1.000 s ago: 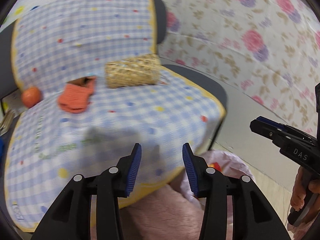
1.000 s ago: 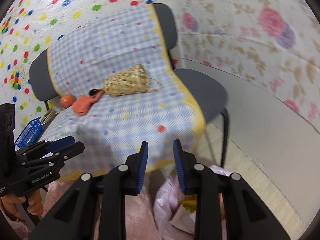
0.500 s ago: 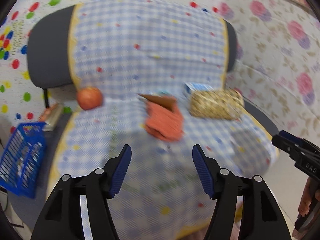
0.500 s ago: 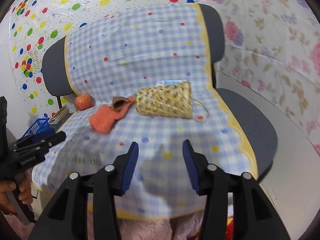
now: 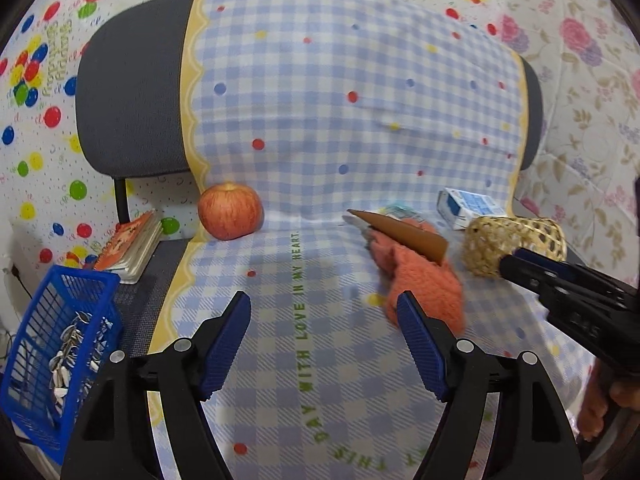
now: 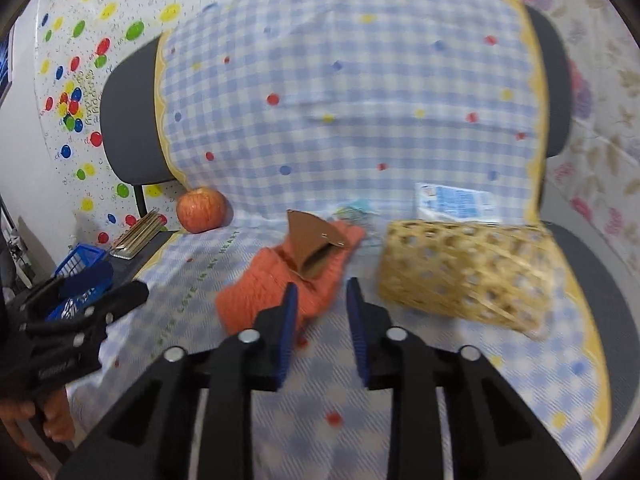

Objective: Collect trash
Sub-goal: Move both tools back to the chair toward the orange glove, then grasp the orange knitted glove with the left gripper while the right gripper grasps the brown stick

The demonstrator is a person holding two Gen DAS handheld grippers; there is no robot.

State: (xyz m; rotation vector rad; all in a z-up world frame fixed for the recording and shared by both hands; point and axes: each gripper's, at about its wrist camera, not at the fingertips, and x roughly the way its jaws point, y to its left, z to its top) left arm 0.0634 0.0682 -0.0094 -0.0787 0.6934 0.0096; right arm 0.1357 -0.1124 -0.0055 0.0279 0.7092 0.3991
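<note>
I read the brown card (image 6: 310, 240) on the orange cloth (image 6: 280, 280), left of the basket (image 6: 460, 268), as light, stiff trash; pinch its raised edge. Right hand-held gripper (image 6: 320, 308) closing, empty; left hand-held gripper (image 5: 324, 344) opening, empty.

Right gripper (image 6: 320, 304), jaws closing with nothing between them, above a blue-checked cloth (image 6: 360, 80) draped over a grey chair (image 6: 124, 120). Just beyond the fingertips lies an orange knitted cloth (image 6: 272, 284) with a brown cardboard piece (image 6: 308, 240) on top. To the right lies a woven basket (image 6: 460, 272) on its side; behind it, a blue-and-white carton (image 6: 456, 204). An apple (image 6: 201, 210) sits far left. The left gripper (image 6: 80, 312) appears at the near left edge.
</note>
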